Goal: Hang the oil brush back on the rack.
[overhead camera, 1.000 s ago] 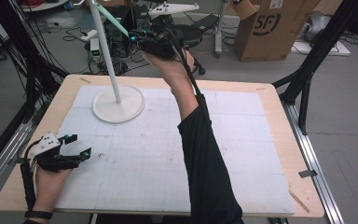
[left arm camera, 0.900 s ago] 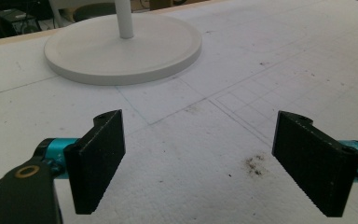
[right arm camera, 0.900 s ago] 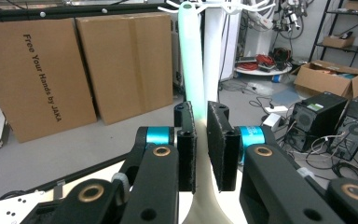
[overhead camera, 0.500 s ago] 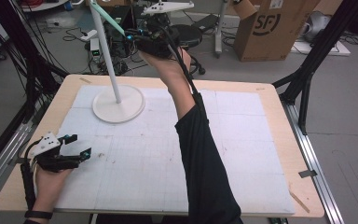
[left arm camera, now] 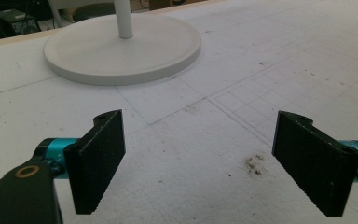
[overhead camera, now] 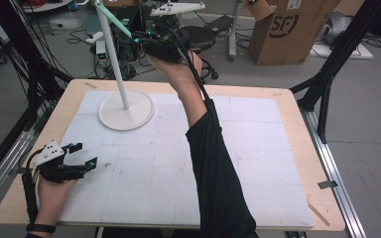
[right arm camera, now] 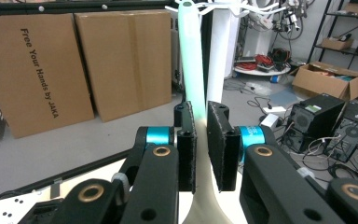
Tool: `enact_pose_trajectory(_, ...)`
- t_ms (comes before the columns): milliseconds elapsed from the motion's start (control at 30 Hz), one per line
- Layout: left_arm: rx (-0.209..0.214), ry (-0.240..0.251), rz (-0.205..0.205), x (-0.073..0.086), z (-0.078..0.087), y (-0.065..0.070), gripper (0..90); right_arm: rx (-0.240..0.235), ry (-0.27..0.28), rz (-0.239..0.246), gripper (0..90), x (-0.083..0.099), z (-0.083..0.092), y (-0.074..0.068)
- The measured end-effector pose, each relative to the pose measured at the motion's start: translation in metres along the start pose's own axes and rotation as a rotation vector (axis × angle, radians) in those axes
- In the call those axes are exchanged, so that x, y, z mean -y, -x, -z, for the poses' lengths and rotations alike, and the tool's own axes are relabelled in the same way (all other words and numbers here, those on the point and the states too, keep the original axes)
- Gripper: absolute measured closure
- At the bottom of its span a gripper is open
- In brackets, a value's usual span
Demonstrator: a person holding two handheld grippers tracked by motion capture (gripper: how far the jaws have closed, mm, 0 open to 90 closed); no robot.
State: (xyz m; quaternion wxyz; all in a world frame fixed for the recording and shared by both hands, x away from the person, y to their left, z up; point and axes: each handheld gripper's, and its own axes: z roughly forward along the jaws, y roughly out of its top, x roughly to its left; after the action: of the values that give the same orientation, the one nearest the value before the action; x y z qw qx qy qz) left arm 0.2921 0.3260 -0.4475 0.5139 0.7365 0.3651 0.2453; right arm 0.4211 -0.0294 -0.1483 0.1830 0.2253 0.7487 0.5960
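Observation:
A white desk lamp stands at the back left of the table, with its round base [overhead camera: 126, 111] on the white mat and its pole [overhead camera: 114, 54] rising from it. A pale green lamp arm [overhead camera: 116, 22] slants off the pole's top. My right gripper [overhead camera: 139, 39] is raised high beyond the far edge. In the right gripper view this gripper [right arm camera: 201, 144] is shut on the lamp arm [right arm camera: 191, 56], a pad pressing each side. My left gripper [overhead camera: 82, 154] rests low at the mat's left edge. It stands open [left arm camera: 200, 158] with nothing between its jaws, facing the lamp base [left arm camera: 121, 51].
A white gridded mat [overhead camera: 258, 148] covers most of the wooden table [overhead camera: 297, 106]. Black frame struts [overhead camera: 327, 74] stand at the right and left corners. A cardboard box [overhead camera: 287, 25], cables and equipment lie on the floor beyond the table.

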Motion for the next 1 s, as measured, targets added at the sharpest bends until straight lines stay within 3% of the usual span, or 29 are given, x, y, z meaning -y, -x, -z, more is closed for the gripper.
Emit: enact_pose_trajectory(1000, 0.001, 0.0, -0.002, 0.0, 0.0, 0.0001, 17.7, 0.048, -0.032, -0.001, 82.4, 0.0017, -0.0027, 0.004)
